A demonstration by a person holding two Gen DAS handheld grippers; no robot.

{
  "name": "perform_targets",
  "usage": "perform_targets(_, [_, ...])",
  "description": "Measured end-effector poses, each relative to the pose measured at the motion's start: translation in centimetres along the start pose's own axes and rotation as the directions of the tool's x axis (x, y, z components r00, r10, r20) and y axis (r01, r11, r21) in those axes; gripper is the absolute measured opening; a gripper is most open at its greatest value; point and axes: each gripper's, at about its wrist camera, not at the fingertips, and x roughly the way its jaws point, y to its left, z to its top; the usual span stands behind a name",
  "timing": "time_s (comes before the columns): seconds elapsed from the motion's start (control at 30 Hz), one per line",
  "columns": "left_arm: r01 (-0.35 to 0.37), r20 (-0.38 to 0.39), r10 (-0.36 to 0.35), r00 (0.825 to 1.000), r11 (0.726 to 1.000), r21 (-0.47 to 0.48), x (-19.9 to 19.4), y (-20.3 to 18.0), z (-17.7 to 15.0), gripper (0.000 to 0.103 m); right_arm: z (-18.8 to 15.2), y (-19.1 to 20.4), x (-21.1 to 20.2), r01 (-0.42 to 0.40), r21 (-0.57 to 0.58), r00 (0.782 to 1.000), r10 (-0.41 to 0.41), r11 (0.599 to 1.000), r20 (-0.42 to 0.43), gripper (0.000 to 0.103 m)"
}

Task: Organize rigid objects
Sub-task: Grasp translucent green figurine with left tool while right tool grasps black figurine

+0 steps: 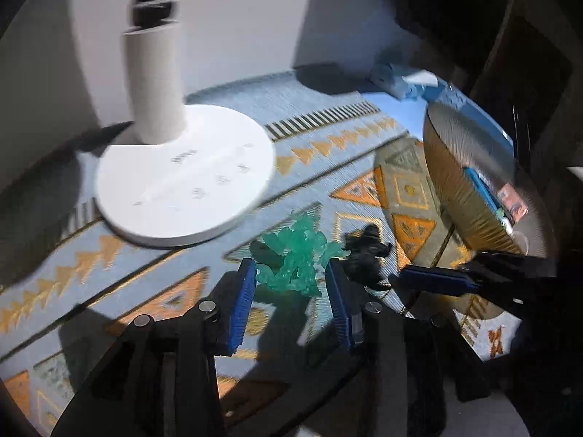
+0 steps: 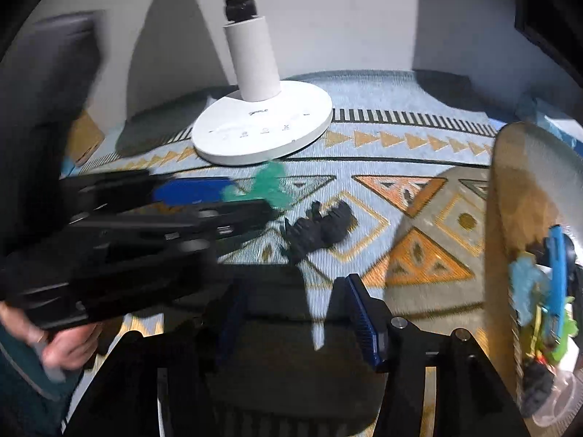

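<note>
We see our left gripper [image 1: 291, 280] and right gripper [image 2: 295, 313] built alike: black angular linkages, round silver screw heads, ribbed blue pads [image 1: 242, 306]. At lower left of the right view, a teal sleeve [image 2: 14, 371] with grey trim.

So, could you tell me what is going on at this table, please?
A person is tidying small toy figures off a patterned cloth with two handheld grippers. The left gripper has its jaws on either side of a translucent green figure, just in front of a white lamp base; whether they press on it is unclear. The right gripper is open and empty, with a black figure lying ahead of it. A round container on the right already holds several toys.
</note>
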Motion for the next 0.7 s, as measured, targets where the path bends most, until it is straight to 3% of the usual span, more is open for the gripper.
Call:
perform_targets(0.1, [0.022, 0.024, -0.021, 0.999, 0.999, -0.048, -1.6, 1.3, -0.1, 0.036, 1.0, -0.1, 0.7, 0.012, 0.034, 1.0, -0.013, 0.999, 0.021, 0.058])
perform_targets(0.27, [0.017, 0.051, -0.014, 0.999, 0.999, -0.048, -3.6, 1.3, -1.0, 0.036, 2.4, 0.4, 1.8, 0.062, 0.037, 0.997, -0.064, 0.997, 0.049, 0.057])
perform_targets(0.37, [0.02, 0.065, -0.017, 0.998, 0.999, -0.042, -4.7, 0.9, -1.6, 0.036, 2.2, 1.1, 1.9, 0.149, 0.0, 0.987, -0.148, 0.989, 0.066, 0.037])
perform_targets(0.57, [0.034, 0.09, -0.03, 0.995, 0.999, -0.039, -7.0, -0.3, -3.1, 0.036, 0.5, 0.7, -0.6, 0.059, 0.007, 0.995, -0.059, 0.998, 0.084, 0.036])
perform_targets(0.7, [0.038, 0.095, -0.035, 0.995, 0.999, -0.027, -8.9, -1.7, -5.3, 0.036, -2.1, 1.0, -3.4, -0.046, -0.002, 0.995, 0.046, 0.999, 0.092, 0.036])
